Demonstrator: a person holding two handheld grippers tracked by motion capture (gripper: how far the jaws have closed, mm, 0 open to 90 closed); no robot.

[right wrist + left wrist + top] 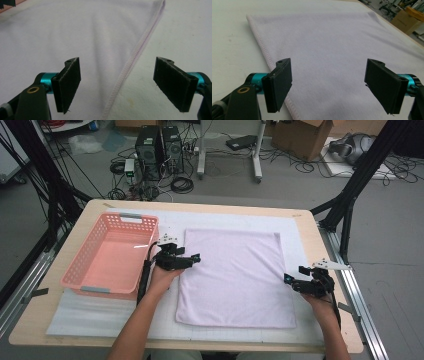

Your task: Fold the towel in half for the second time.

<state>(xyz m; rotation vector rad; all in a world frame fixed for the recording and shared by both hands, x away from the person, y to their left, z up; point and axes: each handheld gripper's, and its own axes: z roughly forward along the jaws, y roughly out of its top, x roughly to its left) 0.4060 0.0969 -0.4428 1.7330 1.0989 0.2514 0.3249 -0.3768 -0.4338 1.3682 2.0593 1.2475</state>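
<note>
Towel (235, 277): a pale lilac cloth is lying spread flat in the middle of the desk (310, 235), on a white mat (80, 315); its hemmed edges are running straight and its surface is looking smooth but for a faint crease.
Left tongs (192, 260): they are hovering at the towel's left edge, towards its far half, pointing across the cloth; the jaws are standing wide apart with nothing pinched between them.
Left tongs, close up (328, 85): one jaw is sitting over the towel's hem (265, 53) and the other well over the cloth; whether the pads are touching the fabric I cannot tell.
Right tongs (295, 279): they are hanging at the towel's right edge, towards its near half, pointing inward at the cloth; the jaws are gaping wide and gripping nothing.
Right tongs, close up (117, 85): the towel's hem (140, 47) is running between the two jaws, one jaw over the cloth and the other over the bare mat beside it.
Hands: the person's left hand (162, 276) is holding its tongs just left of the towel; the right hand (320, 302) is holding its tongs just right of the towel.
Basket (85, 265): a pink slotted basket is sitting left of the towel, just beyond the left tongs.
Floor behind: two black computer towers (160, 150) and loose cables are lying well beyond the towel's far edge, off the desk.
</note>
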